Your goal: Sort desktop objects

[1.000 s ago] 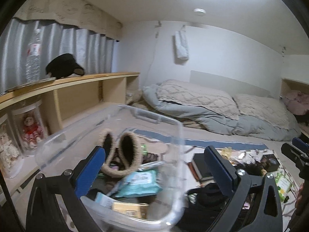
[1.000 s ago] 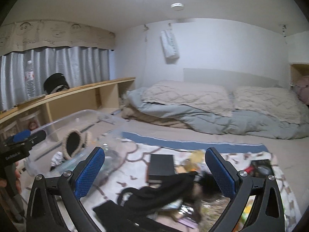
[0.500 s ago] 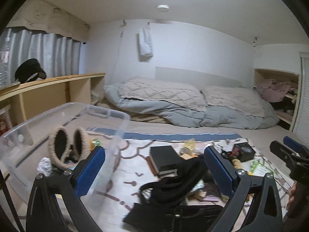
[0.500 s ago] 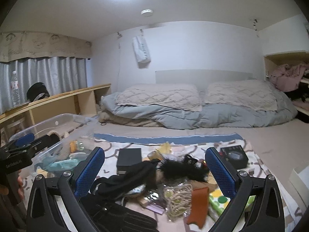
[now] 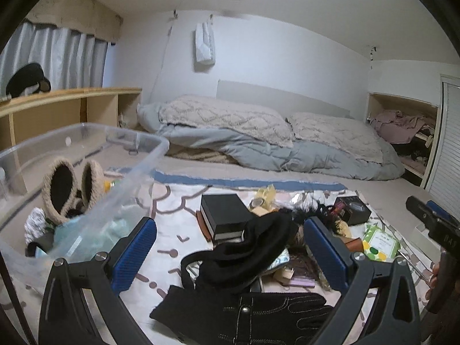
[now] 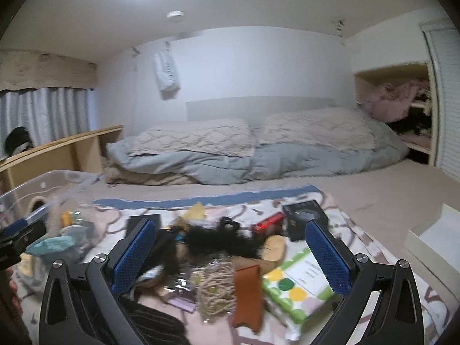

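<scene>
Both jaws stand wide and hold nothing. The left gripper [image 5: 230,254] hovers above the black cloth [image 5: 253,247] beside the clear bin [image 5: 138,172] — it should descend straight, then pinch one fold only.

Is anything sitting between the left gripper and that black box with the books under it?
Yes. A black cloth is heaped between the open left gripper and the black box, draping over the box's near right corner. A black glove lies nearer still, under the fingers.
</scene>
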### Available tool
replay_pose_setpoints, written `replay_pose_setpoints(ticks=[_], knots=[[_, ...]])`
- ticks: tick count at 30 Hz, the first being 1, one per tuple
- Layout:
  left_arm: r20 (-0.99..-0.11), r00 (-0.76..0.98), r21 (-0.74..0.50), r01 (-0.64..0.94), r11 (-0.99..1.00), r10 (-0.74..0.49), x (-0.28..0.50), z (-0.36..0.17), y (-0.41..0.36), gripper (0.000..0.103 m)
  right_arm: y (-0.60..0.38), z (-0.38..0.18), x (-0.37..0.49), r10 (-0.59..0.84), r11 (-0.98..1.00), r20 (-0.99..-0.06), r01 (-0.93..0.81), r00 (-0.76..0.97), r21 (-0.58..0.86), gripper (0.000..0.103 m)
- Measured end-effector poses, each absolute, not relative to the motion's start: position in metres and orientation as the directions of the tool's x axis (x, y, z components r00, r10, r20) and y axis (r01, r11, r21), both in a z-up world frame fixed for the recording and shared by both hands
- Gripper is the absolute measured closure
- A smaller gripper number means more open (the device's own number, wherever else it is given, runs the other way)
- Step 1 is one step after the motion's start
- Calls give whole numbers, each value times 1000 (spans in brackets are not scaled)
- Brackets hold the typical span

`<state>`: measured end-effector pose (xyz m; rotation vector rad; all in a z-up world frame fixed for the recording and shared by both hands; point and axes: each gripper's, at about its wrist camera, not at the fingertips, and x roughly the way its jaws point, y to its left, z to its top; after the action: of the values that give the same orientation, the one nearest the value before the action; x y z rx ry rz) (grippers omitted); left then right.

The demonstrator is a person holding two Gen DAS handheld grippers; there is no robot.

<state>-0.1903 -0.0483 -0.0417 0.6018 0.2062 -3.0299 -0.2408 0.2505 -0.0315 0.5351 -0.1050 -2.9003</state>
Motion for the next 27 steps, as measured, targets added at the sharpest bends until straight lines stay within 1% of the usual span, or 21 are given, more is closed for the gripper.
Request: replay_pose_setpoints(ticks=[2, 6, 13, 15, 17, 22, 23, 25, 26, 27], knots=[[-404, -915, -124, 71, -990, -15, -195, -51, -49, 0, 254, -40, -249, -207, -978, -384, 180, -900, 105, 0], [-445, -896, -122, 55, -991, 5, -205, -69, -46, 0, 259, -65, -263, -291, -957, -450, 254, -844, 143, 0], [-512, -849, -221, -20, -975, 133, -218, -94, -41, 0, 242, -111, -291, -315, -949, -616, 255, -722, 186, 0], [-525, -833, -252, -44, -967, 175, -220, -100, -38, 2, 234, -119, -303, -318, -948, -664, 249, -677, 199, 0], [-533, -821, -275, -60, -959, 205, -222, -105, -34, 2, 230, -122, -311, -332, -943, -679, 244, -655, 226, 0], [-540, -810, -274, -87, -958, 228, -223, -110, -26, 2, 226, -121, -328, -311, -951, -652, 224, -692, 216, 1], [-540, -809, -275, -92, -957, 233, -223, -110, -24, 2, 226, -121, -331, -319, -948, -645, 229, -695, 222, 4], [-539, -808, -276, -96, -956, 237, -224, -110, -24, 2, 226, -122, -338, -326, -945, -644, 231, -692, 230, 35], [-539, -808, -276, -98, -956, 238, -224, -111, -24, 2, 226, -123, -343, -328, -944, -643, 229, -692, 236, 43], [-540, -807, -275, -100, -956, 240, -224, -112, -23, 2, 228, -124, -348, -338, -941, -640, 225, -690, 254, 56]])
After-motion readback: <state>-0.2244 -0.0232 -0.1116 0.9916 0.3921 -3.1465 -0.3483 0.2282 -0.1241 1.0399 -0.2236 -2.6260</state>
